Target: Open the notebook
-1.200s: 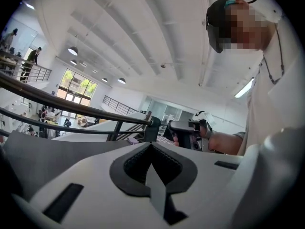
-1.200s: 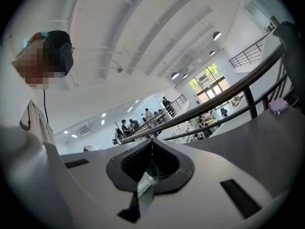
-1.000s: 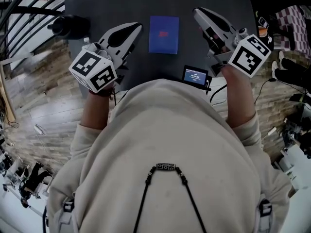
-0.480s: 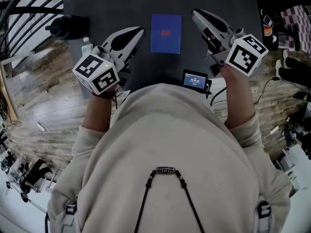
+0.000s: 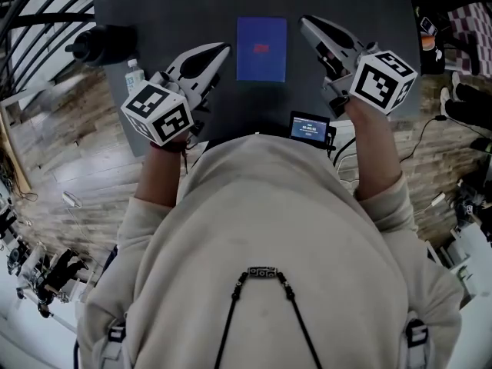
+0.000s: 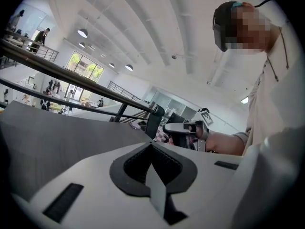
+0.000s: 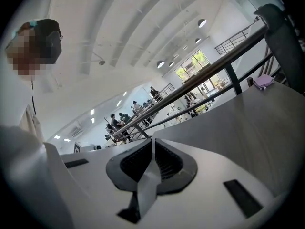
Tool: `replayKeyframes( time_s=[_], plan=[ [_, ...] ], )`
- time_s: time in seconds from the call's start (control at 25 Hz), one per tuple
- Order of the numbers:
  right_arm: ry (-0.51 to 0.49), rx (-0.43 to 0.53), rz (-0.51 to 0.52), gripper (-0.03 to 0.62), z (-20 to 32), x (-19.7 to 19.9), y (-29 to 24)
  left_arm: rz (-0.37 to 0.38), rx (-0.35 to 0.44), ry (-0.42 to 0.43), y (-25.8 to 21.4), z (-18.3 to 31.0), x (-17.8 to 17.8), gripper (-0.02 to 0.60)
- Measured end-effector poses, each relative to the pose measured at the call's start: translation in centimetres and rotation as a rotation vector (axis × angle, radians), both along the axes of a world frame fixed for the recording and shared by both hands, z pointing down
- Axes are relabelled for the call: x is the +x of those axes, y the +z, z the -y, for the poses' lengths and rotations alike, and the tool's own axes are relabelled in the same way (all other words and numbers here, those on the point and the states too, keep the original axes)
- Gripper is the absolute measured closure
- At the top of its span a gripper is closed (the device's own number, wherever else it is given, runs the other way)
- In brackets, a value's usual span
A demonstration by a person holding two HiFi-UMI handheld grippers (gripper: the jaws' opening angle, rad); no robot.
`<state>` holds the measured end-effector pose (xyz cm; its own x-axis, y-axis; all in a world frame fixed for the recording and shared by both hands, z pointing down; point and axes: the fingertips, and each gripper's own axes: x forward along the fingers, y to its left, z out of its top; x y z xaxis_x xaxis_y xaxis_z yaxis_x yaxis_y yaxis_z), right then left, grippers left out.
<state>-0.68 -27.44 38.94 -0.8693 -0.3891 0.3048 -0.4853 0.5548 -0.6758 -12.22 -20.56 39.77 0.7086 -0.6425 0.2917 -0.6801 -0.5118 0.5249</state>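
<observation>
The blue notebook (image 5: 261, 49) lies closed on the dark table (image 5: 192, 6), upper centre of the head view. Your left gripper (image 5: 221, 50) flanks it on the left, your right gripper (image 5: 306, 22) on the right, both clenched on nothing. The whole opening is ahead.

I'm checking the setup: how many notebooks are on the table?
1. The blue notebook lies closed on the table, between the left gripper and right gripper. The person's body hides the near edge.
</observation>
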Motion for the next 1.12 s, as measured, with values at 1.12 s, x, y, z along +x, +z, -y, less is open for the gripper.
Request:
replayKeyframes(
  time_s=[1.12],
  plan=[
    [0.022, -0.183, -0.027, 0.520, 1.2, 2.2, 11.0, 0.166, -0.163, 0.051, 11.6, 0.7, 3.1, 0.581]
  ],
)
